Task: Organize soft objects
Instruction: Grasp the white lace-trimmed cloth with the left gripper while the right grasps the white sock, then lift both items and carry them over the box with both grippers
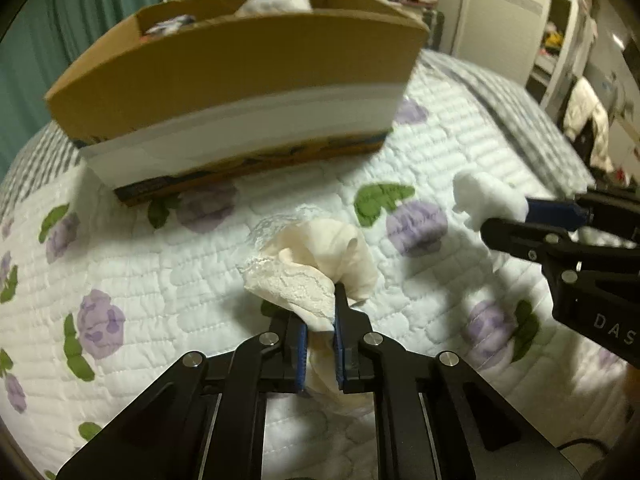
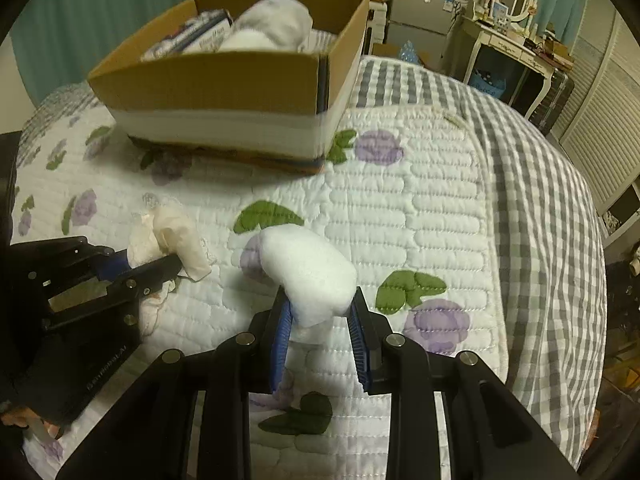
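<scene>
**A:** Start on your left. Your left tongs (image 1: pixel 320 336) are closed tight on the cream lace cloth (image 1: pixel 316 264), but only on its near end. Most of it bunches loose ahead of the tips, and a tail hangs below the pads toward the quilted bed cover (image 1: pixel 120 264).

**B:** So what goes wrong there?

**A:** You have a thin pinch on slippery fabric. If you swing fast, the bunch ahead of the tongs can drag the cloth out, or the hanging tail can catch on the near wall of the cardboard box (image 1: pixel 240 80), which stands ahead of both tongs and well apart from them.

**B:** And on your right?

**A:** Your right tongs (image 2: pixel 320 332) are clamped on the white fluffy toy (image 2: pixel 308 276), again by its lower end. The bulk sits above and ahead of the tips, so it is top-heavy in the grip. It squashes easily, and I judge it could squirm free if you tilt sharply.

**B:** Anything about the box itself?

**A:** It already holds a white bundle (image 2: pixel 276 24) and some printed packets (image 2: pixel 192 36), so space looks tighter at the left and middle. Lift both loads clear above the rim before you release, or you may nudge the box along the bed.
</scene>
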{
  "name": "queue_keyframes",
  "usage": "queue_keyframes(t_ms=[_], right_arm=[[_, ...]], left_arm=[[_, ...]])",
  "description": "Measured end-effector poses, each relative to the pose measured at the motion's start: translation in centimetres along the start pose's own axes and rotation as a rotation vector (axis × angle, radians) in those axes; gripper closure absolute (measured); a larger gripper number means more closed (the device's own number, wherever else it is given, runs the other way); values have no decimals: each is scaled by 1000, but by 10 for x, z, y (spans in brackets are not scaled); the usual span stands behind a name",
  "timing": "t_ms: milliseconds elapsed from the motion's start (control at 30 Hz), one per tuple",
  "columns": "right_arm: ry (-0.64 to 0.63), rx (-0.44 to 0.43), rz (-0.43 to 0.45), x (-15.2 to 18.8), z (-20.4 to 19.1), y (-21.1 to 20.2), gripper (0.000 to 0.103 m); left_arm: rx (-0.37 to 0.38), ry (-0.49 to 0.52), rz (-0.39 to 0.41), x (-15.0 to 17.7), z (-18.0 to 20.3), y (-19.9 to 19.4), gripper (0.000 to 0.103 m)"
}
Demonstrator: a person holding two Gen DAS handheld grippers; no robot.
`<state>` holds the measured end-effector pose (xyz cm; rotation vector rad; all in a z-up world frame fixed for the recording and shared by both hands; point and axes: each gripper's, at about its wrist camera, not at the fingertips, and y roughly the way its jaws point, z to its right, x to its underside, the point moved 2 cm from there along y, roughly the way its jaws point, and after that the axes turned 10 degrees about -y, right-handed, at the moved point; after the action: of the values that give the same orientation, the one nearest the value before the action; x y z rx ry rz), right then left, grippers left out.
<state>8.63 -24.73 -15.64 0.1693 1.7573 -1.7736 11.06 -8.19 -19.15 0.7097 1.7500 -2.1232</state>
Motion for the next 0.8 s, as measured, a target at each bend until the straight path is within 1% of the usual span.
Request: queue_keyframes(t_ms=[133, 233, 267, 333, 467, 600, 733, 800], right_arm=[[22, -4, 41, 2, -1, -23, 76], [36, -15, 94, -3, 1, -44, 76], [36, -17, 108, -15, -6, -43, 76], [31, -10, 138, -21, -14, -53, 76], [22, 19, 184, -44, -26, -72, 76], [10, 46, 264, -58, -36, -109, 76], [7, 59, 341, -68, -45, -150, 76], [15, 56, 363, -81, -45, -160, 76]], left_arm=[[-4, -13, 46, -5, -5, -21, 94], [-9, -23, 72, -12, -5, -34, 94], [-4, -29, 78, -13, -5, -39, 94], [-3, -34, 102, -18, -5, -52, 94], [-4, -33, 176, -29, -2, -85, 94], [2, -27, 270, -37, 1, -124, 94], [22, -29, 343, -43, 0, -158, 94], [8, -18, 383, -45, -1, -173, 94]])
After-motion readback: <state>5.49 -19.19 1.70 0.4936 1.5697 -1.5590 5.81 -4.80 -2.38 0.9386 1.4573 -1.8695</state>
